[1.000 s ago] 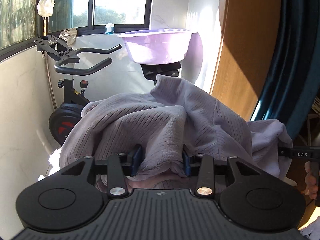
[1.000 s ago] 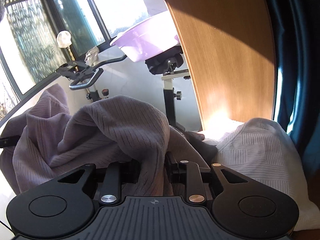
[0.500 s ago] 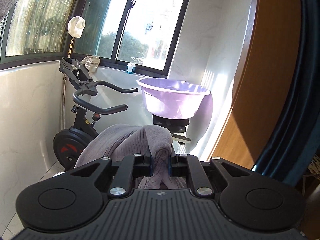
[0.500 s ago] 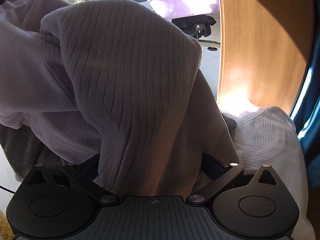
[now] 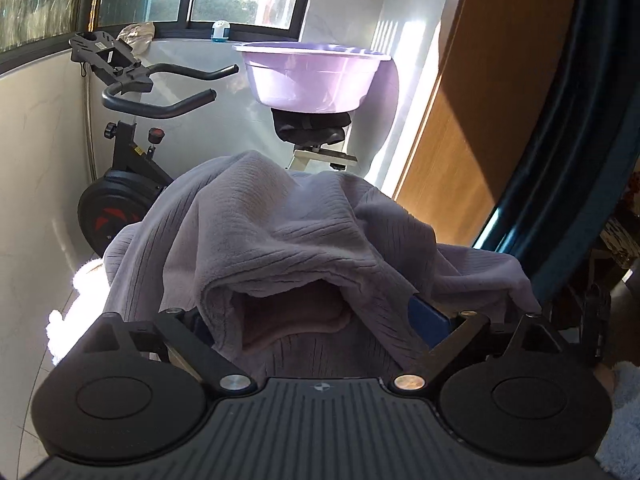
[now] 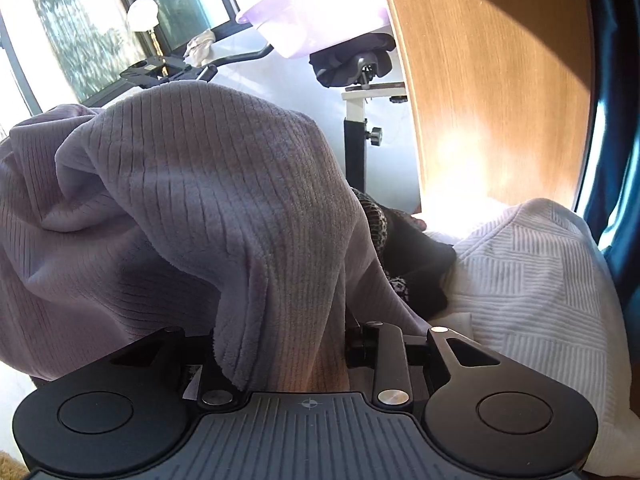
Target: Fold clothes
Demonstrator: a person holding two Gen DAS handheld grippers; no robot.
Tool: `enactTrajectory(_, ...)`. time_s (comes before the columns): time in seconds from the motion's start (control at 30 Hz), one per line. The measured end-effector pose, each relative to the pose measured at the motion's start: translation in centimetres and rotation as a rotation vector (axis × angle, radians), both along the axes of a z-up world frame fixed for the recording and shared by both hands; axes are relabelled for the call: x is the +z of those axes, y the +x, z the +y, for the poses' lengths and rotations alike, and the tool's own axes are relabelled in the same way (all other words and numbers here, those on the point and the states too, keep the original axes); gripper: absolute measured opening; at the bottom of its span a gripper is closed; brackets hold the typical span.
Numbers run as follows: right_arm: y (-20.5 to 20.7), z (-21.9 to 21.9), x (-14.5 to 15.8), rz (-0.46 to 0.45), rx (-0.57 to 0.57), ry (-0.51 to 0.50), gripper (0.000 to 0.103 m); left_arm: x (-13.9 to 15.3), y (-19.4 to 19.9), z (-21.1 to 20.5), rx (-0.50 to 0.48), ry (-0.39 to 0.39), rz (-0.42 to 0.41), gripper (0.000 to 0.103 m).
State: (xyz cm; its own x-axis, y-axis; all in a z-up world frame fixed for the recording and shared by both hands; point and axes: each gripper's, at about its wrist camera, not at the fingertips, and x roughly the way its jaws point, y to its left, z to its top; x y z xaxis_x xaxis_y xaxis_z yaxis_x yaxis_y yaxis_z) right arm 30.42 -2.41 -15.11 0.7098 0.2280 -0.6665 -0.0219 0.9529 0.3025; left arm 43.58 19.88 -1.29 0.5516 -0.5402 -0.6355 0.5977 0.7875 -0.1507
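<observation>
A lilac-grey ribbed fleece garment point(image 5: 280, 232) hangs bunched in front of both cameras. In the left wrist view it drapes over my left gripper point(image 5: 308, 320), whose jaws stand wide open; one blue pad point(image 5: 430, 320) shows at the right and the other is under the cloth. In the right wrist view a thick fold of the garment point(image 6: 200, 184) runs down between the fingers of my right gripper point(image 6: 280, 344), which is shut on it. Only the right finger point(image 6: 356, 344) shows; cloth covers the left one.
An exercise bike point(image 5: 132, 92) stands by the window with a purple basin point(image 5: 312, 76) on its seat. A wooden panel point(image 5: 472, 100) and a dark blue curtain point(image 5: 580, 120) stand at the right. White textured bedding point(image 6: 532, 280) and a dark patterned garment point(image 6: 408, 248) lie below.
My left gripper, shut on a narrow fold half a second ago, has opened and the garment now lies over it. My right gripper went from wide open to shut on a fold.
</observation>
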Motion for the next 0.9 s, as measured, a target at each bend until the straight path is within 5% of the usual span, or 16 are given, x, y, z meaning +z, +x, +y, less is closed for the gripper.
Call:
enactTrajectory(0.13,0.4,0.8,-0.7,0.005,0.008,-0.076,0.064,-2.3,-0.7,-2.0,-0.010,0.173,-0.052,0.099)
enactTrajectory(0.23,0.9,0.3,-1.7,0.029,0.009,-0.050,0.066,-3.7,-0.4,-2.3,0.000,0.210,-0.052,0.100)
enactTrajectory(0.27,1.0,0.1,-1.8,0.030,0.016,-0.019,0.063,-3.9,-0.2,-2.1,0.004,0.204,-0.047,0.091)
enactTrajectory(0.3,1.1,-0.1,-1.9,0.031,0.024,0.014,0.045,-3.9,-0.1,-1.8,0.015,0.184,-0.043,0.067)
enactTrajectory(0.37,1.1,0.0,-1.0,0.026,0.027,0.032,0.029,-2.7,-0.1,-0.8,0.045,0.103,-0.027,0.038)
enactTrajectory(0.4,0.8,0.1,-0.1,0.005,0.024,0.018,0.023,-1.2,-0.3,0.1,0.070,0.043,-0.043,0.033)
enactTrajectory(0.7,-1.4,-0.7,15.9,-0.467,0.005,0.110,0.020,11.8,-2.1,6.5,0.182,-0.447,-0.297,0.031)
enactTrajectory(0.9,-3.0,1.4,22.5,-0.617,0.027,0.036,0.020,17.4,-5.9,8.4,0.075,-0.634,-0.543,0.031)
